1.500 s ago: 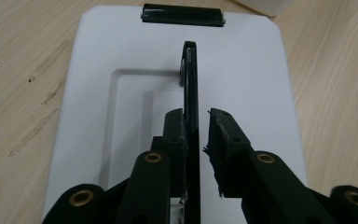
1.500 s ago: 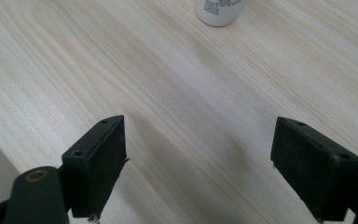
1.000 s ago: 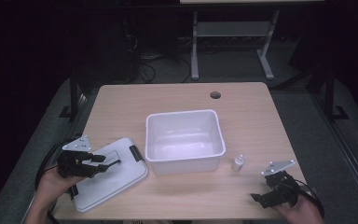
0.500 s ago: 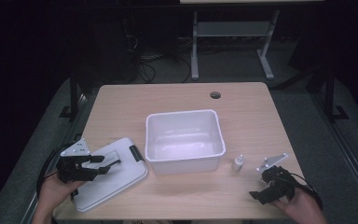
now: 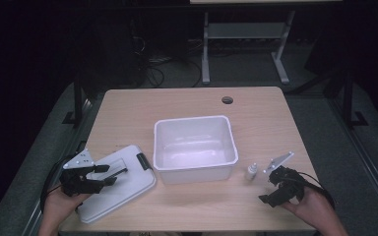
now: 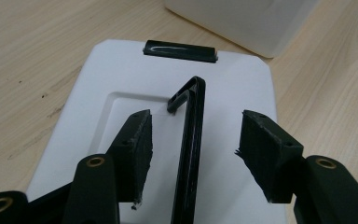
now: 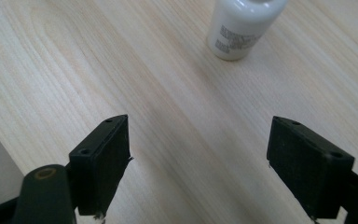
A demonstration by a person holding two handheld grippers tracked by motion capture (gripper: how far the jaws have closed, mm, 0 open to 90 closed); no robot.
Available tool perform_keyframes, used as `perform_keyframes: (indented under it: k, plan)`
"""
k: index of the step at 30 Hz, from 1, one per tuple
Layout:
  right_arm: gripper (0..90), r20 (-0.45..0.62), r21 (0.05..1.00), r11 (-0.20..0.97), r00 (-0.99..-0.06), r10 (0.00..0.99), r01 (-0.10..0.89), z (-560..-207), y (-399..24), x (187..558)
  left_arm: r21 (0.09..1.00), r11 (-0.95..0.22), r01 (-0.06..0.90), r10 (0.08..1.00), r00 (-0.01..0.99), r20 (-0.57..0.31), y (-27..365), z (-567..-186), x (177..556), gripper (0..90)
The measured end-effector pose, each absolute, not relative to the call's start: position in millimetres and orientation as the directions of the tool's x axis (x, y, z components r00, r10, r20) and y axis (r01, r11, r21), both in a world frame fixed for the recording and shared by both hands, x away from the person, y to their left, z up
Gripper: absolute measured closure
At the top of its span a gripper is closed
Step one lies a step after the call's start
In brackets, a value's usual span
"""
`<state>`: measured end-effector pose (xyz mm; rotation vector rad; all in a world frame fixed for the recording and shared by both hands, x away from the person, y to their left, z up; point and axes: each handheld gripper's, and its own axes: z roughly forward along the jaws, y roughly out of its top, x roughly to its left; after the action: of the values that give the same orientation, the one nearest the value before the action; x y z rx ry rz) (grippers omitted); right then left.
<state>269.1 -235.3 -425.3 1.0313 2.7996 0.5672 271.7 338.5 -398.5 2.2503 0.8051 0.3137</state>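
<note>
At the table's near left corner, the left gripper is hovering over a flat white lid lying on the wood beside the tub. Its jaws are standing spread and have just been opening; a thin black clip of the lid is rising between them, and neither pad is pressing on it. A second black clip is sitting at the lid's far edge, toward the tub. At centre, an open white tub is standing empty on the table. Just right of the tub, a small white bottle is standing upright. Farther right, near the table's front edge, the right gripper is pointing toward that bottle with jaws spread wide, having just closed slightly, bare wood between them; the bottle is sitting ahead of the pads, apart from them.
</note>
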Motion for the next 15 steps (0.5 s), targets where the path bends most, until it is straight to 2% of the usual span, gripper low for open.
perform_keyframes:
  k: [15]
  plan:
    - [22.6,0.027,0.351,0.739,-0.795,0.606,0.575,-416.9,-220.2,288.4,0.702,-0.535,0.470,0.650,0.760,-0.013,341.3,-401.4,269.0,41.1]
